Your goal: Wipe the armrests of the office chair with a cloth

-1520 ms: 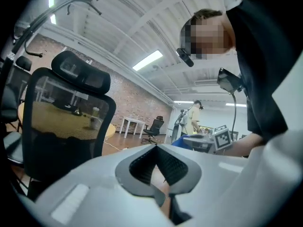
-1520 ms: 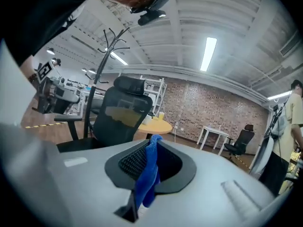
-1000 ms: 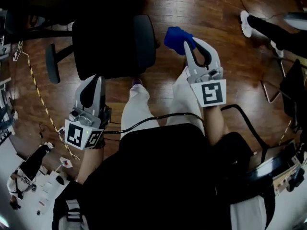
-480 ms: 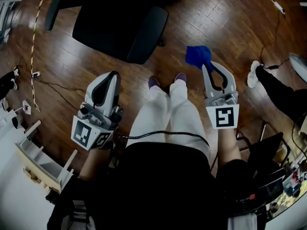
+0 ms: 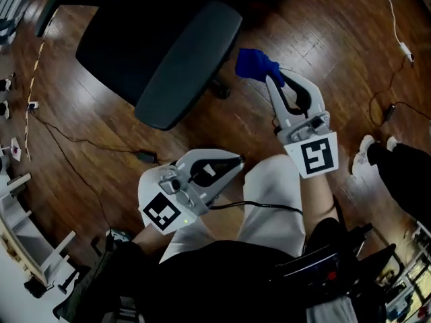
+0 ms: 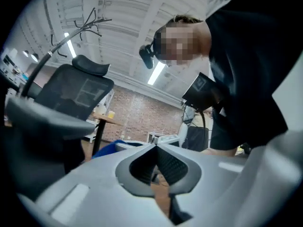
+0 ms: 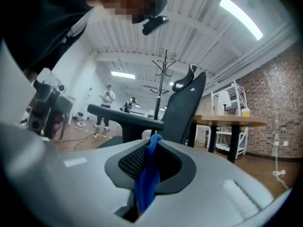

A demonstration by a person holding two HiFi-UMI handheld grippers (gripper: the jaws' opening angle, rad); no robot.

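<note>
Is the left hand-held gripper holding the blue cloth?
No, the left hand-held gripper is shut on nothing; the blue cloth is pinched in the right hand-held gripper.

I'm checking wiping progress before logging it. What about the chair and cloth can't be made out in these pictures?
- Head view: the chair runs off the top edge; one armrest shows, cut off and too dark to judge clean.
- Right gripper view: the cloth shows only as a strip; the right gripper hides the rest.
- Left gripper view: the left gripper covers most of the cloth; the near armrest is blurred.
</note>
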